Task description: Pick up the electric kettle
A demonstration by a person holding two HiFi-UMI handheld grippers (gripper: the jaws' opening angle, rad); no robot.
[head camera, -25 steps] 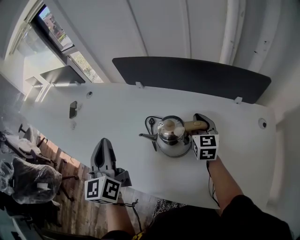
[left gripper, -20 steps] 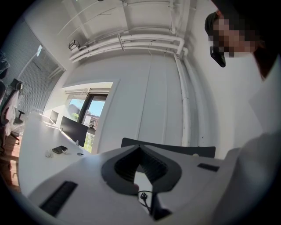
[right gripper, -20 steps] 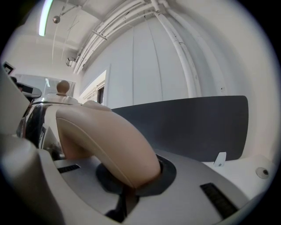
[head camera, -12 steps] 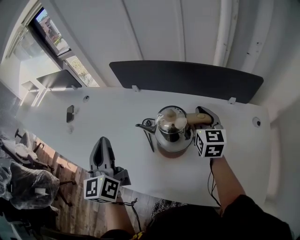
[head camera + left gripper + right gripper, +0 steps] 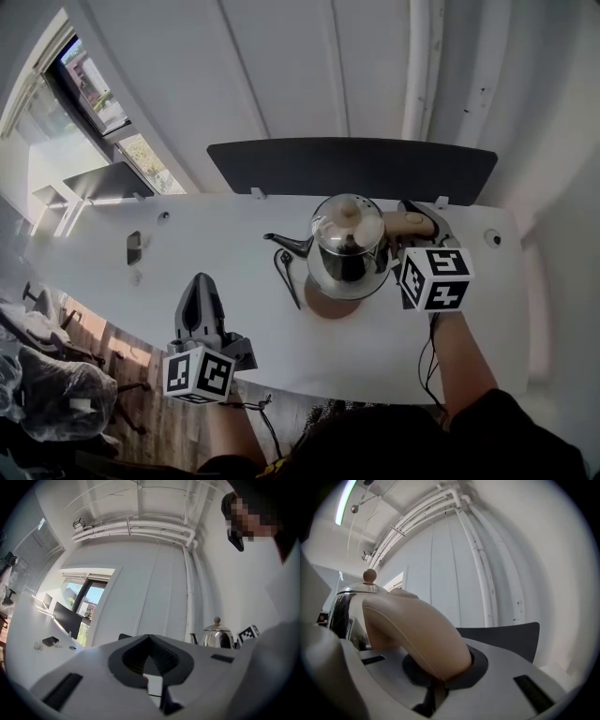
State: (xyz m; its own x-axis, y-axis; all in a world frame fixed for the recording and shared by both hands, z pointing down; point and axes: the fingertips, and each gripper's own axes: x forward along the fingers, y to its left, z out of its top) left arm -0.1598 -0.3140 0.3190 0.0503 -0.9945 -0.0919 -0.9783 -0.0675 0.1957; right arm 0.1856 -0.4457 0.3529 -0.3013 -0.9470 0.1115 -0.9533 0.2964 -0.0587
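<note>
Head view: the shiny rounded steel electric kettle, w/ a slim spout to the left and a beige knob on its lid, hangs above the white table, near the far edge, right of centre. Its curved beige handle points right, into the right gripper. In the right gripper view the grey jaws pinch the handle tight at its lower end, w/ the kettle body upright just beyond.

Under the kettle, partly covered, a round brown-topped base sits on the table. A black cord loops off its left side. The kettle looks clear of the base.

The left gripper is well apart, over the near table edge. In the left gripper view its ribbed dark pads are pressed together on nothing.

Each gripper's cube bears black-and-white square markers.

Behind the table is a dark curved partition panel. A small dark flat item lies at the table's far left.
</note>
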